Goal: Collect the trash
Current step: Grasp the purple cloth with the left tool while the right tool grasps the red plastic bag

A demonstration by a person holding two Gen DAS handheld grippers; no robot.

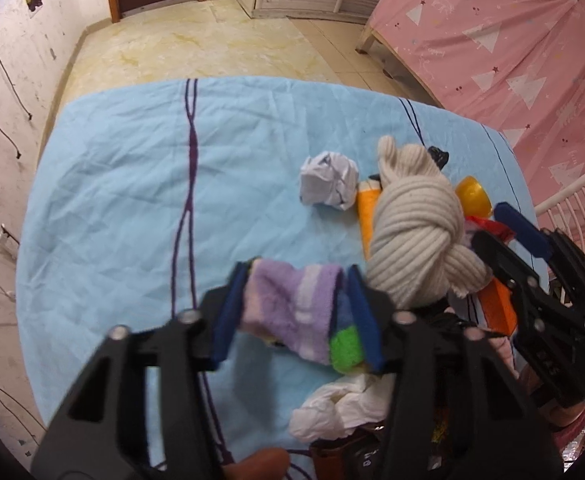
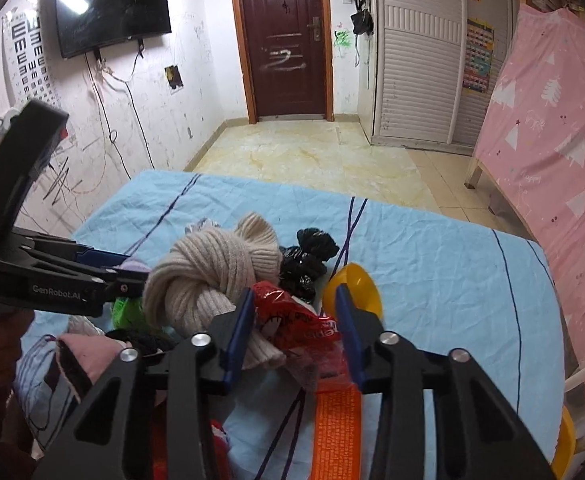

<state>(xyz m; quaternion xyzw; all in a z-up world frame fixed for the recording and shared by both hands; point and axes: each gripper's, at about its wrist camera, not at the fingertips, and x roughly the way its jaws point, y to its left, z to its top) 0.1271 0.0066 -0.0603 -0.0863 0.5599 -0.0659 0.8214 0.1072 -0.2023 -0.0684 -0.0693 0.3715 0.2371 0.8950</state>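
Note:
My left gripper (image 1: 300,270) is shut on a fluffy purple-and-white striped sock (image 1: 288,308) with a green toe, held just above the light blue sheet (image 1: 132,200). My right gripper (image 2: 294,292) is shut on a crinkled red wrapper (image 2: 292,316) at the edge of the pile. Between them lies a knotted cream knit cloth (image 1: 412,232) (image 2: 212,272). A crumpled paper ball (image 1: 328,180), an orange wrapper (image 2: 336,432), a black plastic bag (image 2: 308,260) and a yellow plastic cup (image 2: 352,284) lie close by. Each gripper shows in the other's view: the right gripper (image 1: 496,236), the left gripper (image 2: 132,270).
A white tissue (image 1: 340,404) and pink cloth (image 2: 88,352) lie near the front edge. A bed with a pink cover (image 2: 552,160) stands on the right and a white chair (image 1: 572,216) beside it. The tiled floor (image 2: 312,160) leads to a brown door.

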